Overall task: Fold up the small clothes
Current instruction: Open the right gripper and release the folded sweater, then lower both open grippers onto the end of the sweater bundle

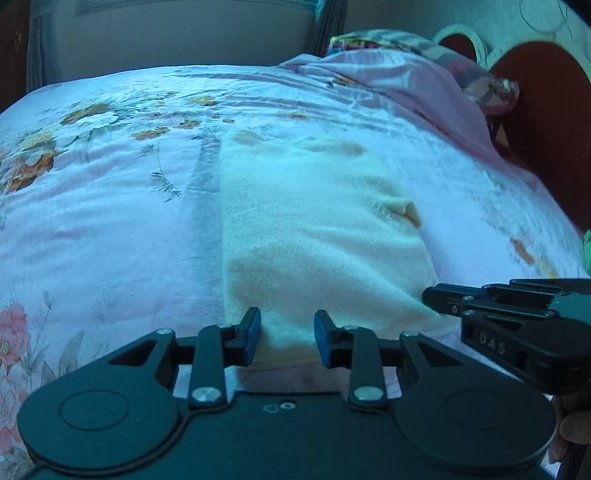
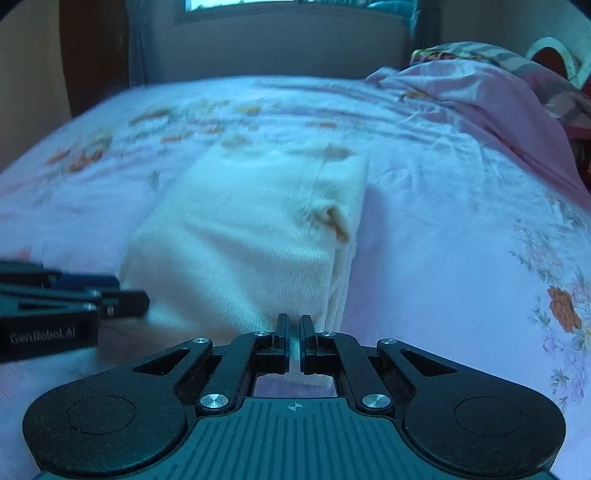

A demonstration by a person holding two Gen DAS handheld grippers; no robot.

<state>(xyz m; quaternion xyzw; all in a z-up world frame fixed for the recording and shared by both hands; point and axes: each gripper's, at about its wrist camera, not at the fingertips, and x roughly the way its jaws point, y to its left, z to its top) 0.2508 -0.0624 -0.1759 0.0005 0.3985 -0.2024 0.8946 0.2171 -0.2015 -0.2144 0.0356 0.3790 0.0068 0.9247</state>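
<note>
Floral bedsheet covers a bed under a window, with a pink blanket bunched by the headboard. Folded cream garment lies flat ahead of both grippers. Left gripper stands partly open astride its near edge without pinching it; right gripper is closed at its near right corner, cloth showing in the thin gap.

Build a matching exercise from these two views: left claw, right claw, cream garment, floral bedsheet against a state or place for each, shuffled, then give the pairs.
1. left claw
2. right claw
3. cream garment
4. floral bedsheet

A. spread under everything
B. shut on the garment's near edge
C. folded into a long strip
D. pads apart, cloth between them

Pairs: 1-D, 2-B, 3-C, 4-A
</note>
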